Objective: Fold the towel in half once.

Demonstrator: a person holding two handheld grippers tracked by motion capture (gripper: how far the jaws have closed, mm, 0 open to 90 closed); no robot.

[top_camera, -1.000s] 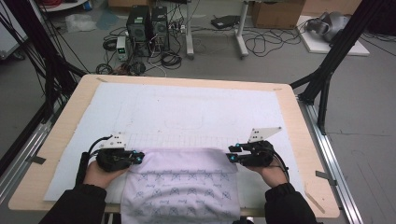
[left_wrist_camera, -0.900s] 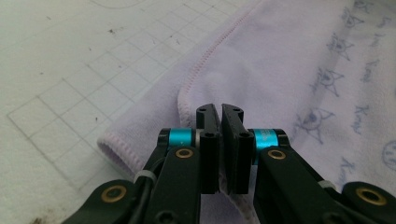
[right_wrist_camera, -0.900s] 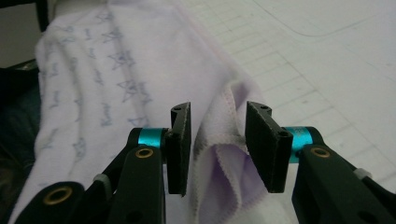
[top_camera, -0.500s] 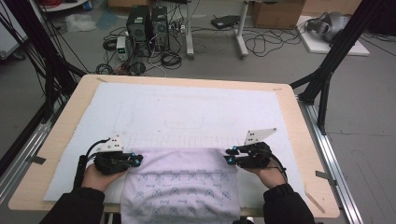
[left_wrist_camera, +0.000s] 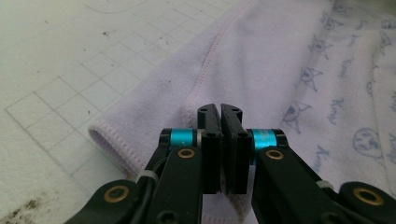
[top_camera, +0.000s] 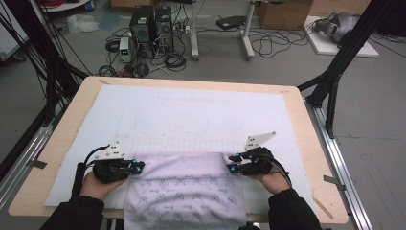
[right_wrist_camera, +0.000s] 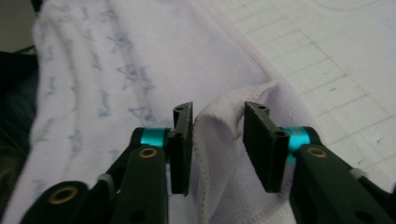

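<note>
Gripping the cloth (top_camera: 184, 191) on the white mat (top_camera: 191, 115), left claw (left_wrist_camera: 220, 112) clamps; right claw (right_wrist_camera: 217, 116) gapes around a fold.

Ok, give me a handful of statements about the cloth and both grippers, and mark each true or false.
1. The left gripper has its jaws closed together on the pale lilac cloth. True.
2. The right gripper is clamped flat with no gap. False: its jaws stand apart, a fold of cloth between them.
3. The cloth is plain, without any print. False: it bears small blue figures.
4. The cloth lies at the near edge of the white mat. True.
</note>
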